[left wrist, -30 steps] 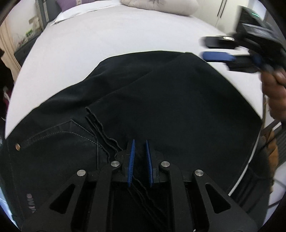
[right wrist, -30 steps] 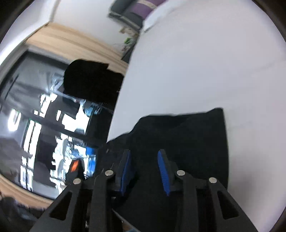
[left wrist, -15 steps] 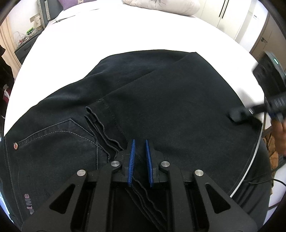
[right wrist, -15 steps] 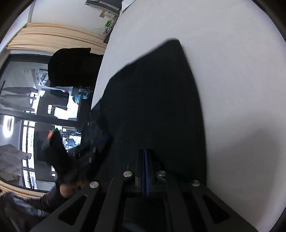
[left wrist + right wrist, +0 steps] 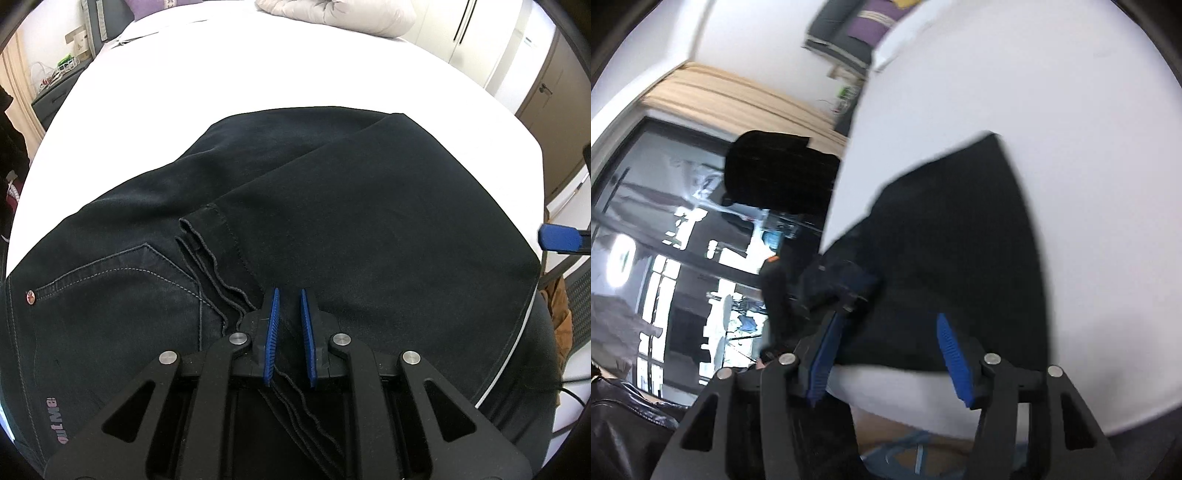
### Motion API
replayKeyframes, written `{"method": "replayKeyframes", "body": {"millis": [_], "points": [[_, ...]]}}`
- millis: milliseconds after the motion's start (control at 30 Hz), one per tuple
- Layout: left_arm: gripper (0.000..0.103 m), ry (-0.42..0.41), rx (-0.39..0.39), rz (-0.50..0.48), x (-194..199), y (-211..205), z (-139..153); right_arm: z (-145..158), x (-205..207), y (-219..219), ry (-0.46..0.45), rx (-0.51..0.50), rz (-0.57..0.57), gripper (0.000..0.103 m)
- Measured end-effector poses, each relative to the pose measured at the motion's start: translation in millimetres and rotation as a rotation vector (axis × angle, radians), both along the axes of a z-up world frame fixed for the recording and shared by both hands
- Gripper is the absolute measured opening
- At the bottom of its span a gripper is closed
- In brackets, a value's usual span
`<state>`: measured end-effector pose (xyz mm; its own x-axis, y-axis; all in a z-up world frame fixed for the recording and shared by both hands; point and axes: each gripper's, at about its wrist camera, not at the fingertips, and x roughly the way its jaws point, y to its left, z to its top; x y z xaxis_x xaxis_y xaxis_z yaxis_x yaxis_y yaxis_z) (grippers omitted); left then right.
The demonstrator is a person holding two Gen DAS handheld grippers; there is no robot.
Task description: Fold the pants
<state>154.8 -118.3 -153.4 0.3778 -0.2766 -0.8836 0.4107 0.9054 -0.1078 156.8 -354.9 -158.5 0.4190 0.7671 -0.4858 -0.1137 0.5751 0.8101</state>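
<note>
Two grippers work over black pants (image 5: 332,206) lying folded on a white bed (image 5: 258,66). Half a second ago the right gripper (image 5: 890,350) was clamped on the fold; now its jaws gape wide off the bed's edge. The left gripper (image 5: 287,325) stays nearly closed around the stacked hems. The pants run left to right, waistband left. A pink waistband label is unreadable.

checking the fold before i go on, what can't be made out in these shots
- Left wrist view: the pants hem layers run under the left gripper; whether it pinches them is hidden.
- Same view: the frame edge cuts off all but one blue pad of the right gripper.
- Right wrist view: motion blur smears the pants' edges.
</note>
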Motion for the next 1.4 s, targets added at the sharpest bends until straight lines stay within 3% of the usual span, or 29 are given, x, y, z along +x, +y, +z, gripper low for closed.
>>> {"method": "replayKeyframes", "body": {"millis": [167, 200, 233, 300, 400, 500, 567, 600, 633, 667, 700, 733, 833, 867, 1033, 1167, 1233, 1333, 1400], "points": [[0.012, -0.001, -0.012, 0.001, -1, 4, 1, -34, 29, 28, 0.102, -0.023, -0.015, 0.058], [0.012, 0.000, -0.013, 0.001, -1, 5, 1, -50, 33, 25, 0.158, -0.041, -0.041, 0.051], [0.012, 0.001, -0.017, 0.002, -1, 6, 1, -59, 34, 17, 0.169, -0.046, -0.076, 0.033], [0.012, 0.002, -0.034, 0.005, -1, 9, 2, -66, 30, 13, 0.179, -0.029, -0.116, 0.019], [0.012, 0.002, -0.082, 0.021, -5, 19, 7, -64, 26, 13, 0.167, -0.041, -0.120, 0.019], [0.013, 0.004, -0.161, 0.077, -15, 43, 23, -55, 24, 19, 0.146, -0.103, -0.120, 0.024], [0.013, -0.026, -0.213, 0.127, -25, 68, 38, -45, 22, 25, 0.123, -0.121, -0.124, 0.042], [0.013, -0.042, -0.243, 0.158, -30, 86, 46, -37, 21, 32, 0.102, -0.138, -0.125, 0.056], [0.013, -0.048, -0.266, 0.194, -35, 103, 51, -31, 21, 39, 0.082, -0.150, -0.122, 0.063], [0.013, -0.050, -0.295, 0.242, -42, 122, 56, -25, 21, 46, 0.064, -0.151, -0.109, 0.063], [0.015, -0.047, -0.335, 0.302, -50, 147, 59, -19, 22, 55, 0.045, -0.131, -0.081, 0.063], [0.023, -0.048, -0.363, 0.355, -58, 167, 61, -13, 24, 66, 0.029, -0.108, -0.052, 0.063], [0.086, -0.081, -0.443, 0.537, -90, 228, 67, -4, 35, 100, 0.006, -0.058, 0.039, 0.063], [0.092, -0.106, -0.490, 0.624, -106, 253, 69, -4, 39, 108, 0.008, -0.044, 0.055, 0.063], [0.092, -0.053, -0.628, 0.834, -151, 316, 55, -11, 66, 148, 0.050, -0.001, 0.121, 0.063], [0.092, 0.012, -0.684, 0.918, -165, 342, 38, -37, 88, 168, 0.173, -0.057, 0.141, 0.063], [0.092, 0.076, -0.721, 0.934, -165, 348, 27, -49, 93, 165, 0.210, -0.063, 0.106, 0.043], [0.091, 0.160, -0.795, 0.940, -159, 340, 7, -61, 97, 151, 0.276, 0.019, 0.044, 0.032], [0.090, 0.201, -0.856, 0.947, -156, 339, -6, -62, 95, 151, 0.276, 0.012, 0.043, 0.029]]}}
